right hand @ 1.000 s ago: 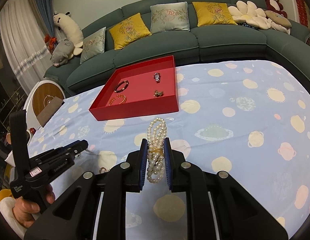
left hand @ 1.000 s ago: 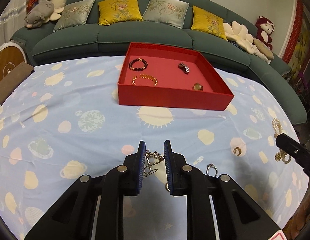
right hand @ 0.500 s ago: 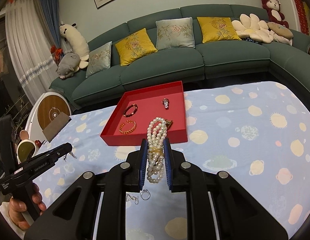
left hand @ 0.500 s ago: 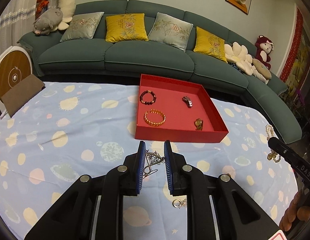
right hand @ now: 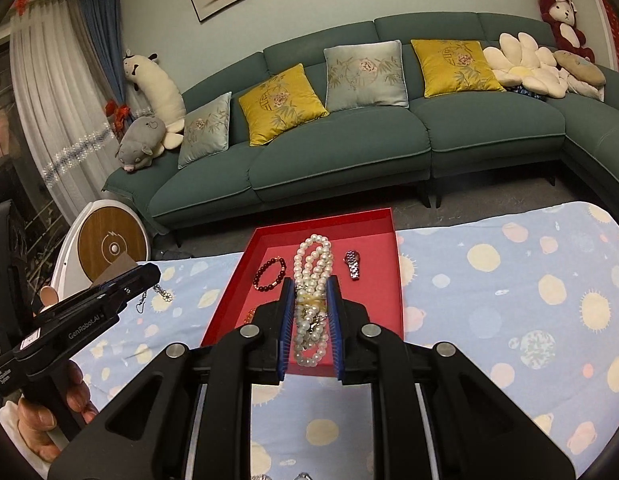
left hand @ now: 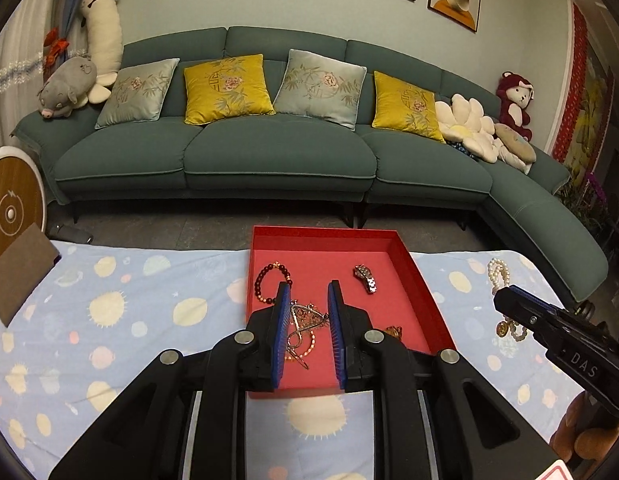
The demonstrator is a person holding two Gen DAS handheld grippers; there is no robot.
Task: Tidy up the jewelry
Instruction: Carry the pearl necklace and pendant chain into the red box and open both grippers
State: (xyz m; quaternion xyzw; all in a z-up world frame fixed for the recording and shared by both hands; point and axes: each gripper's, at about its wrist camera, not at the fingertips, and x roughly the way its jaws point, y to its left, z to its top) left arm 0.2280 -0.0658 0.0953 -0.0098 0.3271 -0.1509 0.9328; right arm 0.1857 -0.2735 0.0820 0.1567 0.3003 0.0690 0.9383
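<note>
Your left gripper (left hand: 308,330) pinches a thin silver-and-gold chain necklace (left hand: 303,326) between its blue ribbed pads, and the chain dangles over the near half of the shallow red cardboard tray (left hand: 419,276); your right gripper (right hand: 311,322) is pressed tight on a bundled white pearl necklace (right hand: 311,276), whose loops stand up past the fingertips over the same tray. The tray sits at the far edge of the pale blue tablecloth printed with suns and planets (left hand: 121,320), with the long teal sofa (left hand: 277,152) behind it.

Writing: from the left wrist view, white letters "DAS" run along the side of the right gripper at the right edge; from the right wrist view, the left gripper's side reads "GenRobot.AI", and a small white label further back on it is too small to read.

Inside the tray, both views show a dark red beaded bracelet (left hand: 265,284) at the left and a silver metal-link wristwatch (left hand: 365,278) at the right; only the left wrist view shows a small amber-and-gold piece (left hand: 394,332) at the near right, half behind a finger; an orange beaded piece peeks out at the tray's near left in the right wrist view alone. That view also shows the hand (right hand: 37,420) round the left gripper's handle, and the chain hanging from its tip over the cloth; the left wrist view shows pearls above and gold links below the right gripper's tip.
</note>
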